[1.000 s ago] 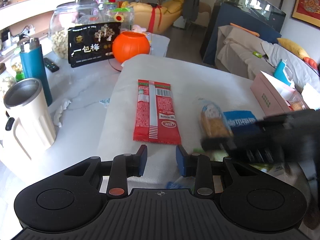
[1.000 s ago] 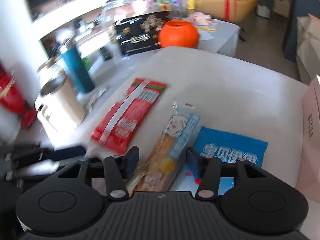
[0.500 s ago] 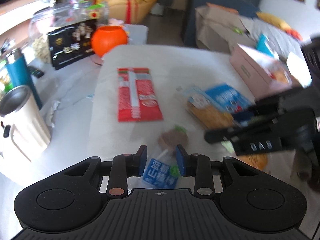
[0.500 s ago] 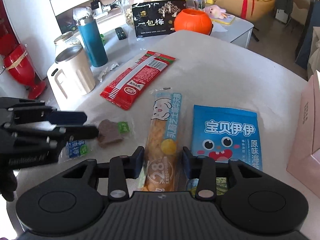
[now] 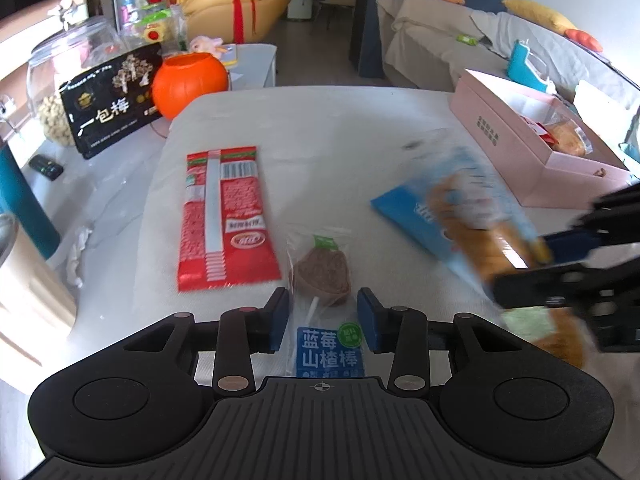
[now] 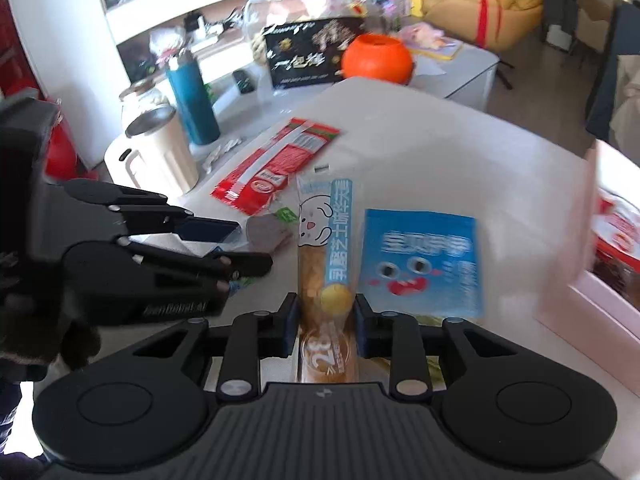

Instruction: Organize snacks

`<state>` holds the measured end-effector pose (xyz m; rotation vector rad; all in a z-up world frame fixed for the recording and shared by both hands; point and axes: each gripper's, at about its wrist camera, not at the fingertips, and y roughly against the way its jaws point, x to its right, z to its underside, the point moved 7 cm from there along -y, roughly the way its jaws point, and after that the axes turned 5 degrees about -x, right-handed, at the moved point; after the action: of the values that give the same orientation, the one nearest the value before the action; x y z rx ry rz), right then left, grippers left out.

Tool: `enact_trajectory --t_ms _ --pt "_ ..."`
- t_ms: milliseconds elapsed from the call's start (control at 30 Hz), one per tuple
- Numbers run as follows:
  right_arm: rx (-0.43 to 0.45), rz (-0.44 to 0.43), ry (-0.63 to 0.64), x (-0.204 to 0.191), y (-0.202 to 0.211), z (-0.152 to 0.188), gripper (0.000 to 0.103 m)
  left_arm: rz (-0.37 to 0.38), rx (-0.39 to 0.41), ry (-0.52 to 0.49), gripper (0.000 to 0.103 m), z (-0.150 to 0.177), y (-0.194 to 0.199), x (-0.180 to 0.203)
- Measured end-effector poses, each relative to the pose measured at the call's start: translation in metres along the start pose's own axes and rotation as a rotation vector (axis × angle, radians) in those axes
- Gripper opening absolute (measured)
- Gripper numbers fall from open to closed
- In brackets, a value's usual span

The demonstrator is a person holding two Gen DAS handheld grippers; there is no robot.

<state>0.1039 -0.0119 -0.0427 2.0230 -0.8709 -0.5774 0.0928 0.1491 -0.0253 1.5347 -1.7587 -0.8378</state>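
Two grippers over snacks on the white tabletop (image 5: 360,128).
Right gripper (image 6: 325,322) closing on the long clear-and-blue cracker packet (image 6: 326,256); left gripper (image 5: 322,318) opening around the clear-wrapped brown lollipop (image 5: 320,270), pads apart from it.

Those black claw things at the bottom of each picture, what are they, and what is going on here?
No robot here: a person holds a two-fingered claw in each hand, and each claw carries a camera looking out along its fingers. One picture is the left claw's view, the other the right's.

On the white table lie a red packet, a blue packet and a lollipop in clear wrap. A pink box stands open at the side.

The left claw is opening around the lollipop, not gripping it. The right claw is closing on a long biscuit pack, its pads pressing the pack's sides.
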Motion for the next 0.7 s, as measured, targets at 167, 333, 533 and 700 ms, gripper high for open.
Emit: enact_trajectory --t_ms 167,333,533,700 --pt "0.013 0.051 -0.095 0.041 0.026 0.026 0.027 -0.026 0.013 -0.03 0.044 -0.007 -0.008 0.007" --pt "0.036 0.14 -0.215 0.088 0.048 0.067 0.027 -0.028 0.034 -0.035 0.041 -0.005 -0.007 0.011" --pt "0.053 0.213 -0.307 0.129 0.061 0.107 0.031 0.047 0.055 -0.026 0.023 0.0 0.013 0.028" --pt "0.07 0.267 -0.338 0.148 0.056 0.124 0.064 0.087 0.077 -0.071 0.021 -0.005 0.029 0.053"
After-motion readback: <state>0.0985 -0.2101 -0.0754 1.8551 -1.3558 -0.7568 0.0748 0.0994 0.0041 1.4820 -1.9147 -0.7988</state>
